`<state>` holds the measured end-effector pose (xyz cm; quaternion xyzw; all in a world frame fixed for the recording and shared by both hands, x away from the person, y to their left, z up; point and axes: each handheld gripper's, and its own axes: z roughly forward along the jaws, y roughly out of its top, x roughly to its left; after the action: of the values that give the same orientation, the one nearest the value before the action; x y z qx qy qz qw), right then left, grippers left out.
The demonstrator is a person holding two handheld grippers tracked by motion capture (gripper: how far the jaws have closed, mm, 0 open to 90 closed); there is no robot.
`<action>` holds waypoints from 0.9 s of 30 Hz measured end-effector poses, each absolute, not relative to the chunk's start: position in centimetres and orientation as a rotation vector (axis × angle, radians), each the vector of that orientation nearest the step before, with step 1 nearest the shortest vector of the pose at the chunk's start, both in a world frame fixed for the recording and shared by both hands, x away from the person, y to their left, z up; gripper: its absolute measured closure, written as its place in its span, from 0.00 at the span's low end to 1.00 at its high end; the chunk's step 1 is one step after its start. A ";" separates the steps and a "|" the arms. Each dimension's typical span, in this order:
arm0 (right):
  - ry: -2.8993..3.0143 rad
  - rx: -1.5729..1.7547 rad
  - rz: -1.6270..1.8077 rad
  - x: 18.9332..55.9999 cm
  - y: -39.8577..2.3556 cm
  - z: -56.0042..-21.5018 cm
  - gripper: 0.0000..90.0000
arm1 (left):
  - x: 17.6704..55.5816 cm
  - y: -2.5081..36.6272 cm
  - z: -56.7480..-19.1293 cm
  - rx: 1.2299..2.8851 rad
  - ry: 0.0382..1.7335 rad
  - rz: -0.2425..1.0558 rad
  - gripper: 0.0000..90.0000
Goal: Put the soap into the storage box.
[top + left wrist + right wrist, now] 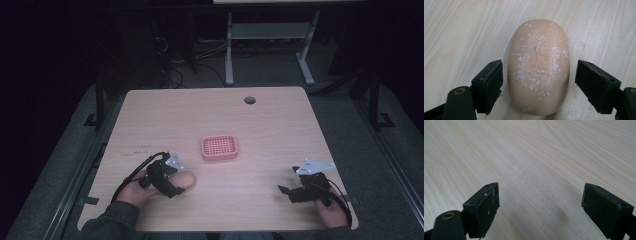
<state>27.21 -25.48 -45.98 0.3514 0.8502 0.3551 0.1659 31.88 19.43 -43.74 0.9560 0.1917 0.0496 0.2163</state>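
The soap bar (538,67) is set on the bench (260,120) at its near left, between the left gripper (539,82) fingers (both apart from it). The soap dish (219,148) is placed behind it, toward the middle.

peach oval soap bar (538,67), white-flecked top, lying flat on the wooden table, near front left

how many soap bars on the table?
1. The soap bar lies on the table at its near left, between the open jaws of the left claw, short of the pink soap dish. Nothing suggests any hidden.
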 end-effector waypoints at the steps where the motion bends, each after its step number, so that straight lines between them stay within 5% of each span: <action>1: 2.421 1.001 1.012 27.2 -25.5 -46.0 0.16 | 31.9 19.4 -43.8 2.650 0.532 0.136 0.25; 27: 2.417 1.002 1.016 27.1 -25.5 -45.9 0.16 | 32.6 18.5 -44.5 2.675 0.565 0.088 0.32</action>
<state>27.14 -25.45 -45.91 0.3520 0.8491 0.3570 0.1666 32.62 18.47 -44.50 0.9579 0.2023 0.0313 0.2015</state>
